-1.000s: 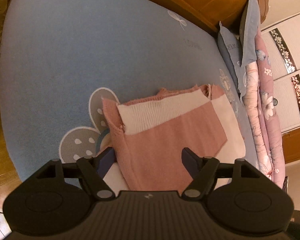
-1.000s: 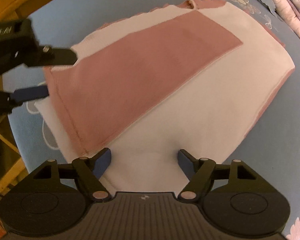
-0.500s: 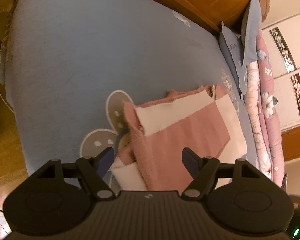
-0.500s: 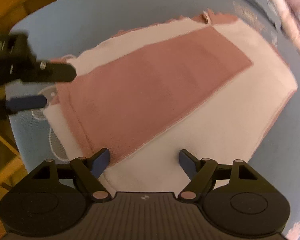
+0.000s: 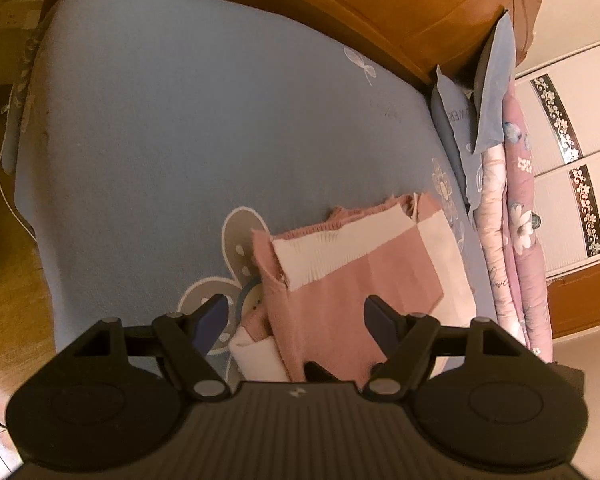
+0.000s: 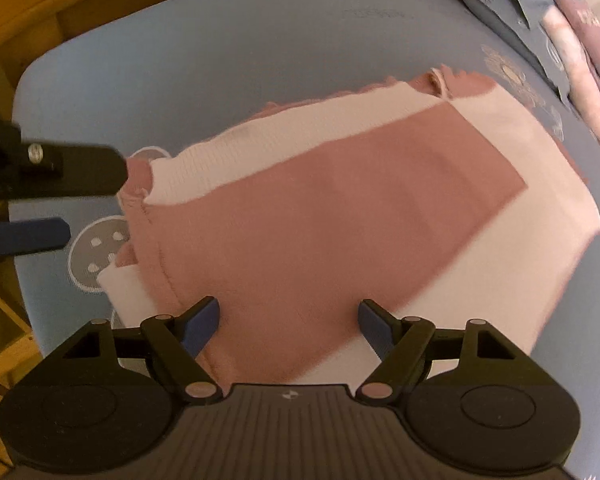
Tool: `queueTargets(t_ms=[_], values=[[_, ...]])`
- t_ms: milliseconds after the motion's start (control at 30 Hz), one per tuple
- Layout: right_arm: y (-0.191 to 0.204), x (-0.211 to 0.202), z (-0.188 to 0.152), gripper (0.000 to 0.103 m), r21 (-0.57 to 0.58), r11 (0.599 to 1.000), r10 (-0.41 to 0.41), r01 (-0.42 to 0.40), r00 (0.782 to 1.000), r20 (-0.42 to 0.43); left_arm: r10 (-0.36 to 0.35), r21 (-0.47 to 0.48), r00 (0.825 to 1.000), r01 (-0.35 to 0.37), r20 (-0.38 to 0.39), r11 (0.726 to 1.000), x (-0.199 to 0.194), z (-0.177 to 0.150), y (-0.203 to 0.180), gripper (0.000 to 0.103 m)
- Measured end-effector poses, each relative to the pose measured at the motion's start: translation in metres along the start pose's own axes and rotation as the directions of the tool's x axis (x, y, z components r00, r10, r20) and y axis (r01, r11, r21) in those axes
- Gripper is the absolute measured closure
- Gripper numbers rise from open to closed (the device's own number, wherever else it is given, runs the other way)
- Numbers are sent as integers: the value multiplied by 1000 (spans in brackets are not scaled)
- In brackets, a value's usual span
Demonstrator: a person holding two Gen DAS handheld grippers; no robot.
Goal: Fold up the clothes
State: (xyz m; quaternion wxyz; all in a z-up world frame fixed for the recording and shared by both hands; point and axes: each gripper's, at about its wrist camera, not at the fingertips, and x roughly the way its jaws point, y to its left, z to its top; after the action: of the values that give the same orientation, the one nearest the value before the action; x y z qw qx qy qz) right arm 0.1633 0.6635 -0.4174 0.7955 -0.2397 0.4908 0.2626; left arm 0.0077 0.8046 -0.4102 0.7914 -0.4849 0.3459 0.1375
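As both tongs [image 5: 296, 320] [image 6: 288, 326] backed off, folded sweater [image 6: 340, 216] unchanged on bed [image 5: 180, 120]

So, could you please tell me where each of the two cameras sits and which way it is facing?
Left wrist: on the left gripper, looking obliquely down the blue bed sheet toward the headboard; its own open jaws show.
Right wrist: on the right gripper, looking steeply down onto the pink-and-white garment; its open jaws and the left gripper's fingers show.
Shared: garment, sheet, folded quilts.
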Motion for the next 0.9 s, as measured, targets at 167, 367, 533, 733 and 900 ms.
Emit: queueTargets(t_ms=[167,367,533,733,900], values=[[-6,-13,0,22,43,999,5,-5,1000,-13,10,3,1000,-10,-6,1000,-3,7,-3,29],[-16,-34,-35,22,149,989,9,1,998,-61,17,32,1000,-17,-3,999,-5,16,-21,29],[-10,-29,-59,17,191,981,33,-15,996,-89,13,82,1000,-12,-17,997,1,9,-42,29],[-14,-36,-66,11,175,981,95,-81,993,-71,37,104,998,-32,-47,994,14,-10,-61,29],[-42,-66,-78,11,246,964,108,-101,994,-16,34,89,999,-32,-25,995,8,-18,-60,28]])
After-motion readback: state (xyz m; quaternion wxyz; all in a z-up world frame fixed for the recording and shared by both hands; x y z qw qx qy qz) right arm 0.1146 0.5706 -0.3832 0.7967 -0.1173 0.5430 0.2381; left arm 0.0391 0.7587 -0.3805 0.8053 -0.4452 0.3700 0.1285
